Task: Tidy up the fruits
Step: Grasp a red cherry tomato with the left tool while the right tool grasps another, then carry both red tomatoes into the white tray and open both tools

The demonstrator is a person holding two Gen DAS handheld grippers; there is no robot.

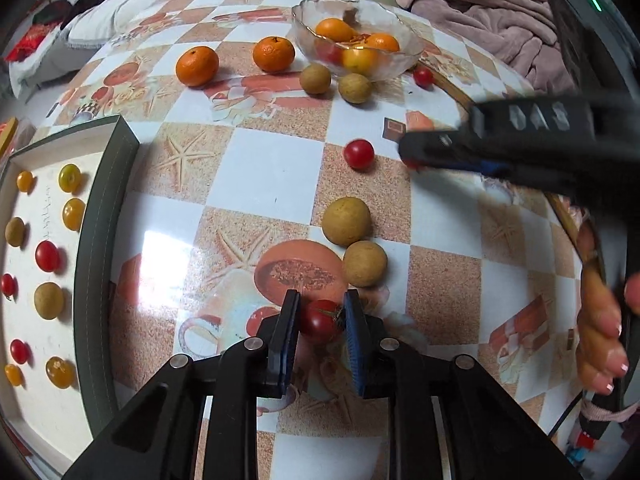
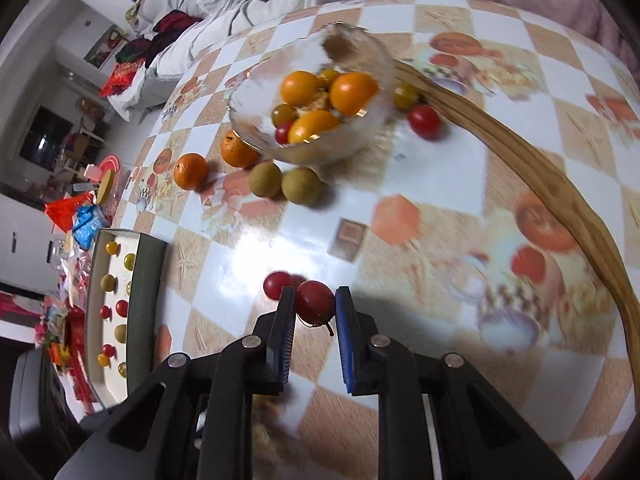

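Note:
My left gripper [image 1: 320, 320] is shut on a red cherry tomato [image 1: 319, 321] just above the table. My right gripper [image 2: 315, 306] is shut on another red cherry tomato [image 2: 315, 301]; it also shows blurred in the left wrist view [image 1: 412, 152]. A white tray [image 1: 28, 152] at the left holds several small tomatoes and longans in rows. A glass bowl [image 1: 404, 58] at the back holds oranges and tomatoes. Two oranges [image 1: 197, 65], several longans [image 1: 346, 221] and a loose red tomato [image 1: 359, 154] lie on the table.
The table has a checkered cloth [image 1: 276, 172] and a wooden rim [image 2: 532, 160]. Blankets [image 1: 480, 4] are piled behind it. Packets and clutter [image 2: 86, 220] lie beyond the tray. A red tomato [image 2: 424, 120] sits beside the bowl.

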